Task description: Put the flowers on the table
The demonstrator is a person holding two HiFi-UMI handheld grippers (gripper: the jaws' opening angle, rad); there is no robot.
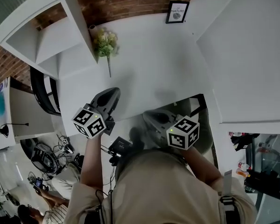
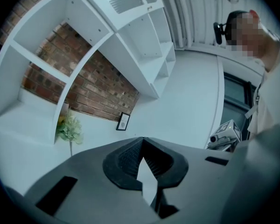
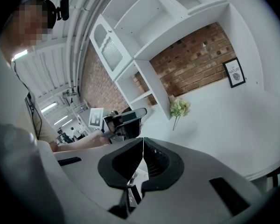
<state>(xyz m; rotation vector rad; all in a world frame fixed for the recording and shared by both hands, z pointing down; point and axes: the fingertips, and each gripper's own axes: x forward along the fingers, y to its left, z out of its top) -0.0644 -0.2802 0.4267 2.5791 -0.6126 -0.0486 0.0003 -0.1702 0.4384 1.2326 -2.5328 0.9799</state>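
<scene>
- Head view: the person's torso [image 1: 168, 190] hides the table's near edge. The right gripper [image 1: 148, 116], at 6 o'clock, is blurred and its jaws are unreadable here. The left gripper [image 1: 115, 93], at 7 o'clock, is over the smooth white table [image 1: 154, 64], well apart from the flowers.
- Flowers [image 1: 105, 42]: at 11 o'clock, on the table against a white shelf [image 1: 51, 36] panel. Pale yellow-green heads, with a thin stem running toward 6 o'clock. Lying or leaning: cannot tell.
- Print [image 1: 177, 11]: at 1 o'clock, black frame, against a brick wall [image 1: 126, 1]. It reads "NATURE"; the smaller line is illegible.
- Left gripper view: the dark ribbed pads [image 2: 128, 158] meet at the tips, clenched on nothing. Flowers at 9 o'clock. The right gripper's marker cube [image 2: 226, 130], at 3 o'clock, is partly cut off.
- Right gripper view: jaws pressed together, with nothing between them. Flowers at 1 o'clock, beside the shelf; left gripper just above the jaws.
</scene>
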